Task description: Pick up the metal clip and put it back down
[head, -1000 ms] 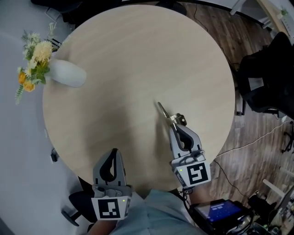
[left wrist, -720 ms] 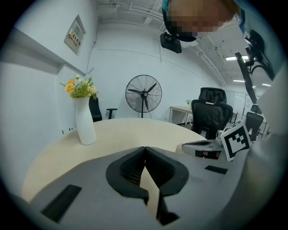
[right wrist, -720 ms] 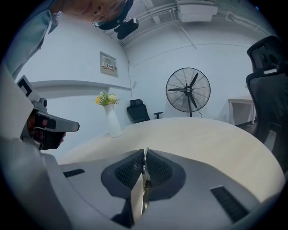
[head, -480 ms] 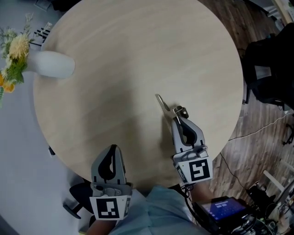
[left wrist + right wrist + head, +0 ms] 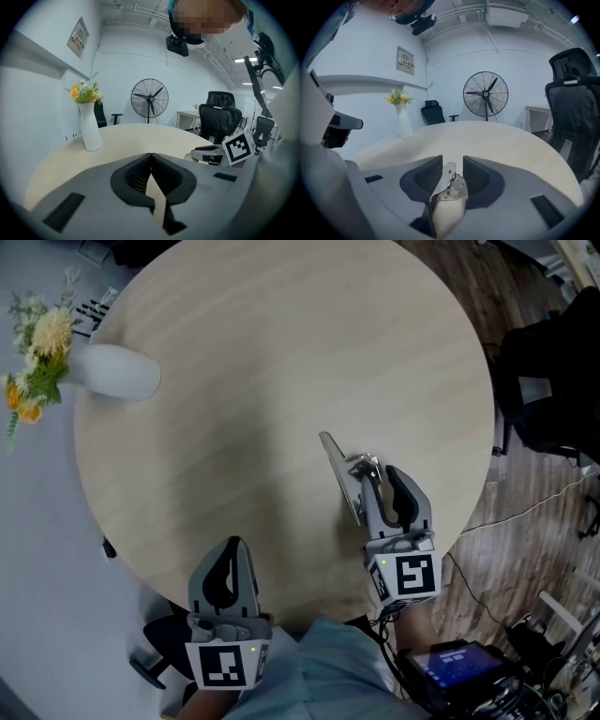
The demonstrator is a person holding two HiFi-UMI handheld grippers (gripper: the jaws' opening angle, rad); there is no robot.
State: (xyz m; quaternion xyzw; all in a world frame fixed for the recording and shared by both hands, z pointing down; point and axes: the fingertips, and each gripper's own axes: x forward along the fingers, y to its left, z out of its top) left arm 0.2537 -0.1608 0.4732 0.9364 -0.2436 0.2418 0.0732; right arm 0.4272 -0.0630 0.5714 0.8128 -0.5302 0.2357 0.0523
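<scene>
Metal clip [image 5: 449,197] stands between the right gripper's [image 5: 452,162] parted fingers, leaning on the left pad, apart from the right one; left gripper [image 5: 151,155], fingertips pressed together, holds nothing, beside the wooden table [image 5: 281,352]

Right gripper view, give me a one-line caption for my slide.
Metal clip between the right gripper's parted jaws; round table and flower vase beyond.

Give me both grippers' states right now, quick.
Left gripper: closed, empty.
Right gripper: open, with the metal clip between its fingers, not clamped.
</scene>
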